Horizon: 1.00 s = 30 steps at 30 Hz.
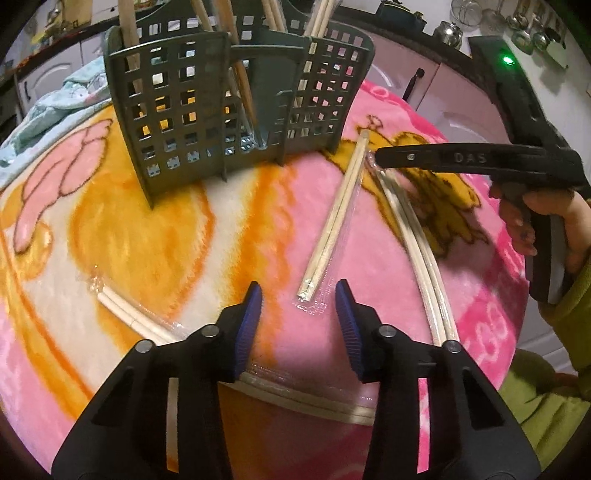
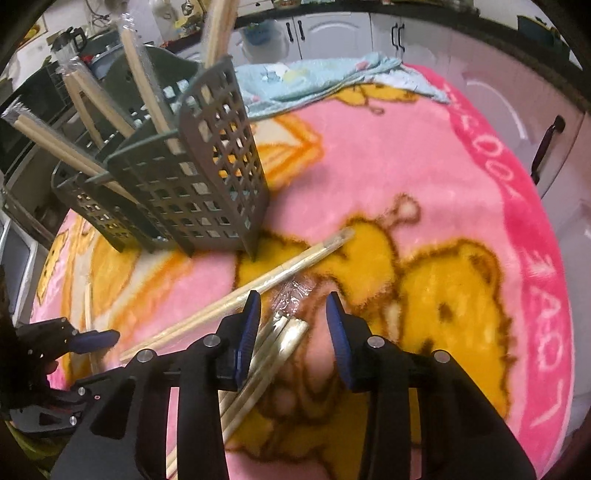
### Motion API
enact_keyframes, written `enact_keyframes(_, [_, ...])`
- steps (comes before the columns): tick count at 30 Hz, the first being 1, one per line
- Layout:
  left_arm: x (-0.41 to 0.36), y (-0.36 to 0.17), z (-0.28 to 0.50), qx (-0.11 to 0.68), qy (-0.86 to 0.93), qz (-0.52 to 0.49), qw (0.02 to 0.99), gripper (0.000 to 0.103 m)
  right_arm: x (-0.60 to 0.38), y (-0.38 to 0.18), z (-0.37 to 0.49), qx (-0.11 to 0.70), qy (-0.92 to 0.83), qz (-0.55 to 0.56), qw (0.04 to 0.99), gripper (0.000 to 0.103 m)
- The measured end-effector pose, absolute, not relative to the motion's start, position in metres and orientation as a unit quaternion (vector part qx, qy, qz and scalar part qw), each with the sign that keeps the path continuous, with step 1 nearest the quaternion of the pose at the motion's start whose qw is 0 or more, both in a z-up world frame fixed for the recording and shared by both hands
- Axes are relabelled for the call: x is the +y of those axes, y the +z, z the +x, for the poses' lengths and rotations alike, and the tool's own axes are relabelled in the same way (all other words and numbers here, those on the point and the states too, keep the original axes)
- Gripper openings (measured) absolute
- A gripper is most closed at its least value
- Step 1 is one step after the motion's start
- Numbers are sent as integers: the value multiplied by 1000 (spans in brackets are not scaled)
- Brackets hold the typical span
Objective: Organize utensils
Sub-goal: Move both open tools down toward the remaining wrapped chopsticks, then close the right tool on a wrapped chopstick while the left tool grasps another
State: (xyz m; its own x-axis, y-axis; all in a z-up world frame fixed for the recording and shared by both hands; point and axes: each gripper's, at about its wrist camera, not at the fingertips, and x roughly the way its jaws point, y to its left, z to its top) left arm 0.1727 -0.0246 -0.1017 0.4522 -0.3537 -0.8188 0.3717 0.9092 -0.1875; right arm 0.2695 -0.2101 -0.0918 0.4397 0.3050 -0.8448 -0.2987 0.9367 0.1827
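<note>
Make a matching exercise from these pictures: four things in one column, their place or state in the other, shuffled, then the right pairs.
Things
1. green caddy
2. left gripper
3. light blue cloth
4. wrapped chopstick pair

Place or state
A. open, empty
B. lying flat on the pink blanket
C. standing upright, chopsticks inside
D. bunched at the blanket's far edge

Pairs: 1-C, 2-A, 3-D, 4-B

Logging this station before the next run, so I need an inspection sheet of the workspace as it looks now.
Surface: pink cartoon blanket.
Job's things: green slotted caddy standing with chopsticks inside; wrapped chopstick pairs lying loose on the blanket.
Clutter: blue towel at the far edge.
Grippers: left tongs open, empty; right tongs open over a wrapped pair.
Cables: nothing seen.
Surroundings: white cabinets, metal pots.
</note>
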Motion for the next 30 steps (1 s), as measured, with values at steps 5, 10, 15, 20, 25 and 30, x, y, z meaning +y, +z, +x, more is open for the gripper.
enact_keyframes(5, [-25, -104, 173, 476, -211, 22, 854, 22, -208, -101, 278, 510, 177, 19, 842, 32])
enact_keyframes(10, [-19, -105, 177, 476, -212, 13, 853, 13, -212, -105, 285, 512, 172, 42, 840, 22])
enact_keyframes(15, [-13, -107, 181, 478, -217, -12, 851, 10, -218, -105, 286, 511, 174, 63, 839, 10])
enact_keyframes(20, [-9, -104, 180, 472, -226, -22, 852, 8, -225, -100, 284, 500, 173, 95, 843, 3])
enact_keyframes(25, [-3, -92, 172, 456, -237, -24, 858, 7, -230, -85, 276, 481, 173, 102, 853, 3])
enact_keyframes(30, [-1, -72, 162, 435, -242, -27, 867, 6, -233, -68, 268, 461, 175, 108, 863, 3])
